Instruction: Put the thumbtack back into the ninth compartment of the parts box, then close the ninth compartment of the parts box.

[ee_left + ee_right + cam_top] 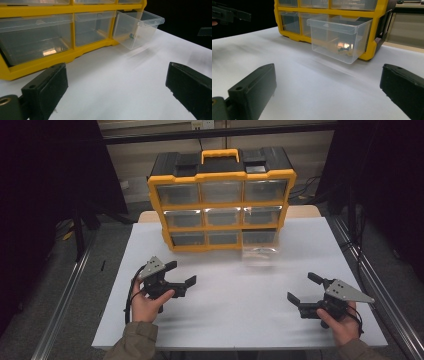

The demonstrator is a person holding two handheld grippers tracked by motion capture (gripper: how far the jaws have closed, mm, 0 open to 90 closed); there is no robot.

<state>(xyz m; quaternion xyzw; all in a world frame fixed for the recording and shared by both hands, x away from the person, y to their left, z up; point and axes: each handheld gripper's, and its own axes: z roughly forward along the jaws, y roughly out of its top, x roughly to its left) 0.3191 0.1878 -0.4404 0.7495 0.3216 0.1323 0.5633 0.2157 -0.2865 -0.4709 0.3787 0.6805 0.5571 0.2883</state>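
Note:
A yellow and black organizer (222,202) with clear drawers stands at the back of the white table (240,310). Its bottom right drawer (260,251) is pulled out, and small dark parts (343,50) lie inside it. The same drawer (136,30) sticks out to the upper right in the left gripper view. My left gripper (182,272) rests near the table's front left, open and holding nothing, its jaws wide apart (117,90). My right gripper (302,286) sits at the front right, also open and empty (327,92), facing the pulled-out drawer (339,37).
The organizer has a yellow carry handle (220,155) on top. Metal frame rails (65,295) run along both sides of the table. Bare white tabletop lies between the grippers and the organizer. The left gripper (229,13) shows far off in the right gripper view.

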